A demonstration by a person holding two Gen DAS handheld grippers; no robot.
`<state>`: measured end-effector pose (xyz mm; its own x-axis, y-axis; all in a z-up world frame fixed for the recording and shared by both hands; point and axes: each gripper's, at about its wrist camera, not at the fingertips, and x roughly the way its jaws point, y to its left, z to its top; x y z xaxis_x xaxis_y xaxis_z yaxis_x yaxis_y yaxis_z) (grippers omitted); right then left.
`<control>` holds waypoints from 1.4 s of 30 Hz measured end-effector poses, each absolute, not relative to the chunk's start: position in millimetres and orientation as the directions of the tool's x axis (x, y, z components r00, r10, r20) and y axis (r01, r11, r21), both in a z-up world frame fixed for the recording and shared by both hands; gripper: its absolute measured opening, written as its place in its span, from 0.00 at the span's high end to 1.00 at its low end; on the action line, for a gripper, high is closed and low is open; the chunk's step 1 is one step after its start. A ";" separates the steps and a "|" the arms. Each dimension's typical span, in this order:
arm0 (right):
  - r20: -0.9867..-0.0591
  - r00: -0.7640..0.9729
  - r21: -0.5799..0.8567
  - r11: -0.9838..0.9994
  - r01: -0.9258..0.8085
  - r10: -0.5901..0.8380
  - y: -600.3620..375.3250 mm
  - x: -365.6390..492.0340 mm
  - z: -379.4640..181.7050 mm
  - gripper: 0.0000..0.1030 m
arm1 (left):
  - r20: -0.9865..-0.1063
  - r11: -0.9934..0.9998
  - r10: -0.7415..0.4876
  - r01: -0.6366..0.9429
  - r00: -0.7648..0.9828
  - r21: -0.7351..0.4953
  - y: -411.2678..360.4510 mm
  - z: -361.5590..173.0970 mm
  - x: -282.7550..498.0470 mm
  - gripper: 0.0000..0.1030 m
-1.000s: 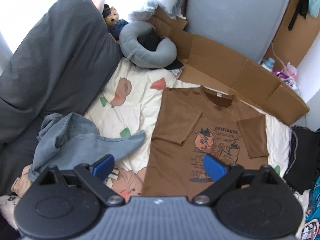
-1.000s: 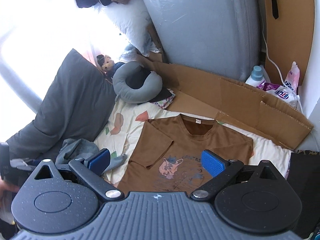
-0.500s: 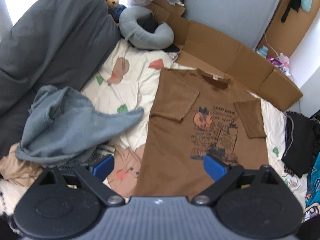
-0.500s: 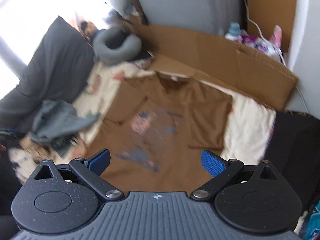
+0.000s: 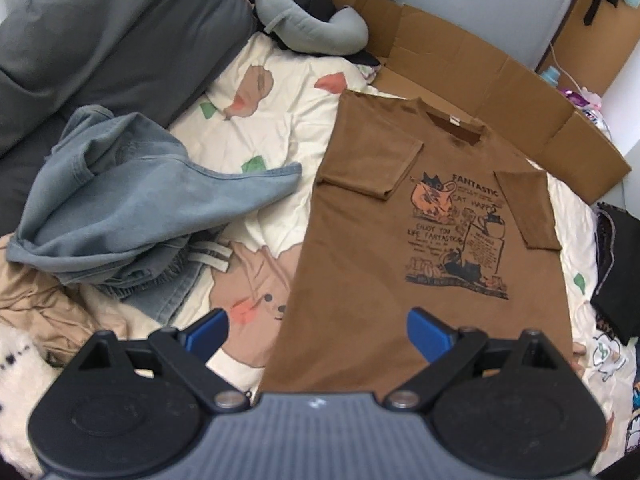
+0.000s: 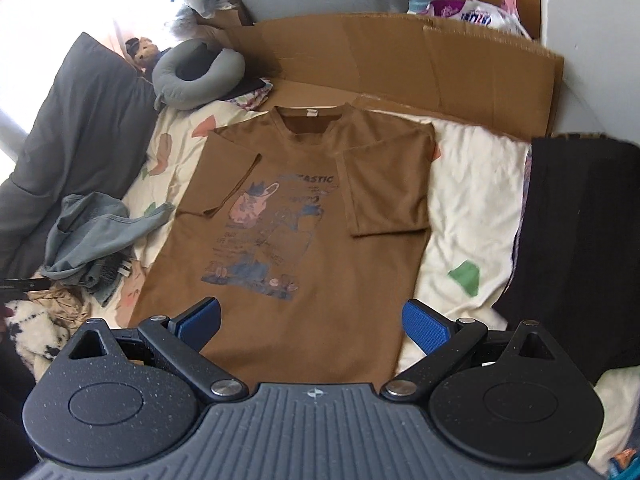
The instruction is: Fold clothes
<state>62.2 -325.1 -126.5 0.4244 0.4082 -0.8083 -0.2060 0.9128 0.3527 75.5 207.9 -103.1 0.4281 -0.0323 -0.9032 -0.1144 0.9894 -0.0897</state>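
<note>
Brown T-shirt point(image 5: 360, 264) lies flat toward twelve o'clock, collar far, hem nearest both my left gripper point(image 5: 318, 330) and right gripper point(image 6: 312, 322), fingers spread, empty.

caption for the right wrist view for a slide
Open right hand-held gripper above a brown t-shirt, sleeves folded in.

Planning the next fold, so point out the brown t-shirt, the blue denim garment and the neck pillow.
brown t-shirt point(image 6: 320, 280), right wrist view, plain cloth below the print.
blue denim garment point(image 5: 120, 200), left wrist view, middle of the crumpled heap.
neck pillow point(image 6: 188, 96), right wrist view, lower curve.
</note>
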 end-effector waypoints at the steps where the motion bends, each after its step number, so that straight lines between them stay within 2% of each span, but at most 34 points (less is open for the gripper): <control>1: -0.805 0.426 0.357 0.911 -0.208 0.413 -326.7 59.7 -128.4 0.03 | -0.901 0.990 -0.032 -0.111 0.432 -0.088 207.7 -105.1 75.9 0.06; 9: -0.790 0.443 0.382 0.905 -0.187 0.425 -341.6 39.6 -149.1 0.03 | -0.881 0.990 -0.047 -0.093 0.471 -0.102 204.9 -117.7 75.3 0.06; 17: -0.789 0.465 0.383 0.913 -0.140 0.402 -355.0 6.5 -190.4 0.07 | -0.887 0.983 -0.025 -0.149 0.460 -0.104 219.1 -145.9 67.9 0.08; 20: -0.800 0.448 0.393 0.912 -0.113 0.400 -359.6 -6.8 -214.0 0.19 | -0.899 0.983 -0.011 -0.161 0.437 -0.090 223.7 -160.7 64.2 0.11; 23: -0.818 0.424 0.389 0.917 -0.091 0.389 -363.2 -16.5 -235.9 0.20 | -0.910 0.983 0.003 -0.166 0.416 -0.073 228.5 -175.1 59.6 0.14; 25: -0.819 0.414 0.403 0.912 -0.078 0.398 -364.6 -22.8 -248.7 0.23 | -0.915 0.982 0.014 -0.176 0.404 -0.063 231.8 -182.8 56.9 0.21; 33: -0.816 0.367 0.464 0.885 -0.047 0.447 -362.8 -43.6 -303.8 0.54 | -0.934 0.979 0.029 -0.198 0.355 -0.044 232.2 -214.9 52.9 0.32; 36: -0.829 0.332 0.475 0.880 -0.009 0.450 -361.3 -50.0 -332.1 0.58 | -0.946 0.981 0.033 -0.192 0.321 -0.031 227.8 -231.1 54.2 0.38; 40: -0.849 0.293 0.464 0.886 0.018 0.439 -360.3 -61.8 -360.1 0.63 | -0.961 0.981 0.051 -0.194 0.274 -0.004 225.1 -250.7 54.0 0.39; 42: -0.852 0.281 0.468 0.883 0.033 0.441 -362.0 -67.7 -370.1 0.73 | -0.967 0.980 0.055 -0.197 0.251 0.004 224.9 -259.3 52.4 0.39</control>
<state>-67.7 -362.0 -370.1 0.2813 0.4415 -0.8521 0.0332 0.8829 0.4684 52.4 224.9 -259.3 0.2506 0.0549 -0.9665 -0.1974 0.9803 0.0045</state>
